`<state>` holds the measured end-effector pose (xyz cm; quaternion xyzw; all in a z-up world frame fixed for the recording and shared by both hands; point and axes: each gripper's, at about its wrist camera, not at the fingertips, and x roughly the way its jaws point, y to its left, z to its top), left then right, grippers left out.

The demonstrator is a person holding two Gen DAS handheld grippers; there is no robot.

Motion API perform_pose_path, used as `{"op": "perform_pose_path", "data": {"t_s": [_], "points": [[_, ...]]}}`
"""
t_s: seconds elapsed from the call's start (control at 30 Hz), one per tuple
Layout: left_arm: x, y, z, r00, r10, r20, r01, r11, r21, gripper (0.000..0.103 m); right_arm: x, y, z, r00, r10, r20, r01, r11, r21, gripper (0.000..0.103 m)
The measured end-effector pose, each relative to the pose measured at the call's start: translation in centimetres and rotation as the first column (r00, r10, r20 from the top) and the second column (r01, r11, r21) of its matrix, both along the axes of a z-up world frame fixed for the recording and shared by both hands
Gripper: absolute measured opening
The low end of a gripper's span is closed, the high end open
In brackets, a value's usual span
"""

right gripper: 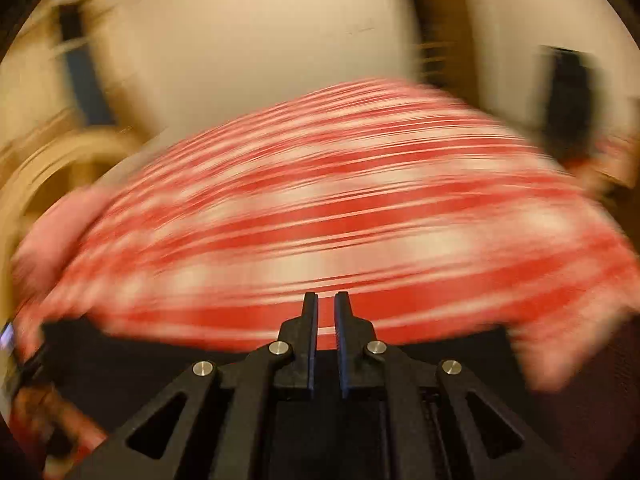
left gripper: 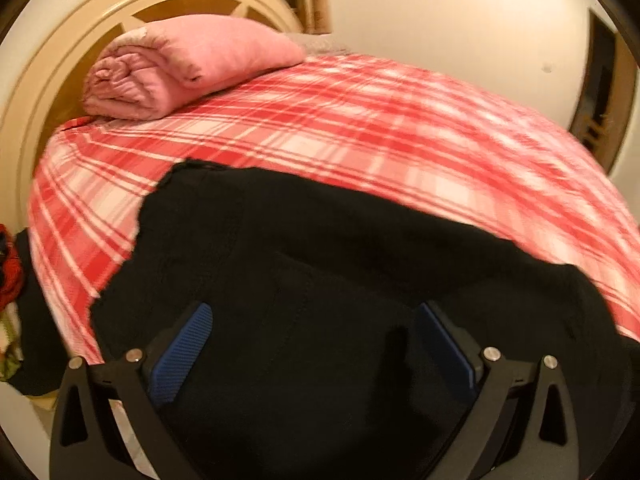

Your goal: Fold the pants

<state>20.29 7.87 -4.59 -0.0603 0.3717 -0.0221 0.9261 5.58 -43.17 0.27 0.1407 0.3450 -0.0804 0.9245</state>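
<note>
Black knit-looking cloth, the pants (left gripper: 304,280), lies spread on the near part of the bed (left gripper: 360,128), over its red plaid cover, well apart from the rolled pink blanket (left gripper: 180,64) by the headboard. The cloth looks soft and limp, fairly light, likely to sag and drag unless pinched at an edge or corner. The left claw (left gripper: 316,344) hangs spread wide above the pants, holding nothing. The right claw (right gripper: 326,320) is pressed nearly together with a thin gap and nothing seen between; its view is heavily blurred.
</note>
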Motion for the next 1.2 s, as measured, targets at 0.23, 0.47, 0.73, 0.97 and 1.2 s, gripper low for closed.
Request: {"op": "perform_pose_path", "data": {"t_s": [0.23, 0.47, 0.73, 0.97, 1.2], "points": [[-3.2, -3.5, 0.3, 0.990, -0.134, 0.047, 0.134, 0.991, -0.004, 0.099, 10.6, 12.1, -3.8, 0.885, 0.451, -0.117, -0.447, 0.892, 0.065, 0.009], [-2.6, -4.1, -1.9, 0.987, -0.161, -0.014, 0.162, 0.986, 0.042, 0.099, 13.0, 18.4, -8.5, 0.752, 0.593, -0.288, -0.603, 0.795, 0.065, 0.009], [-2.6, -4.5, -2.1, 0.985, -0.173, 0.004, 0.172, 0.984, 0.039, 0.101, 12.0, 18.0, -7.7, 0.724, 0.624, -0.294, -0.628, 0.773, 0.095, 0.015], [-2.6, -4.4, -2.1, 0.983, -0.183, 0.003, 0.182, 0.983, 0.037, 0.101, 12.6, 18.4, -6.2, 0.731, 0.635, -0.248, -0.636, 0.767, 0.089, 0.052], [-2.6, -4.4, -2.0, 0.983, -0.182, 0.003, 0.182, 0.983, 0.037, 0.101, 12.5, 21.8, -8.1, 0.685, 0.633, -0.361, -0.701, 0.707, -0.088, 0.039]]}}
